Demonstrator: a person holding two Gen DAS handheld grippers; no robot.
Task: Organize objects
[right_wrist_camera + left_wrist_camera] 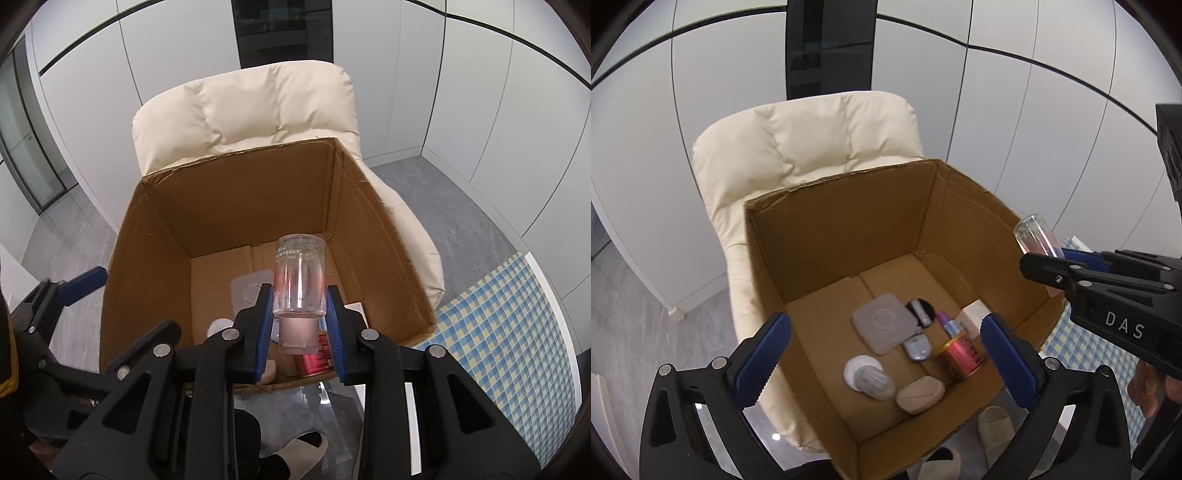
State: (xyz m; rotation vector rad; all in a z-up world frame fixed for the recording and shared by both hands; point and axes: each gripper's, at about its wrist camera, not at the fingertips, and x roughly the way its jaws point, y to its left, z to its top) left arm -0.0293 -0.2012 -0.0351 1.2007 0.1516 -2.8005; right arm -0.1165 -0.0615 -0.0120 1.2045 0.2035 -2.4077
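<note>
Presently, right gripper (300, 314): blue pads clamped on either side of a clear plastic bottle (300, 280), which is held bottom-forward with its pale cap (298, 334) toward the camera, over the near part of the open cardboard box (240, 192).

Left gripper (882, 343): jaws spread wide, nothing between them, poised above the near edge of the same box.

Box contents, seen from the left wrist view:
- grey square pad (882, 326), flat on the floor of the box, about the middle;
- small black-and-white item (921, 311), touching the pad's far right edge; kind cannot be told;
- silver-grey oblong device (916, 347), just beside the pad's near right corner;
- pink can (958, 356) with a gold rim, lying on its side;
- slim purple-capped tube (947, 321), beyond the can;
- white carton (975, 312), against the right wall;
- white round disc (858, 371) with a clear plastic piece (877, 384) lying on it;
- beige oval item (921, 396), nearest the front wall.

Surroundings: the box sits on a cream padded armchair (243, 110); a blue-and-yellow checked cloth (517, 332) lies to the right; slippered feet (295, 454) show below on the grey floor.
</note>
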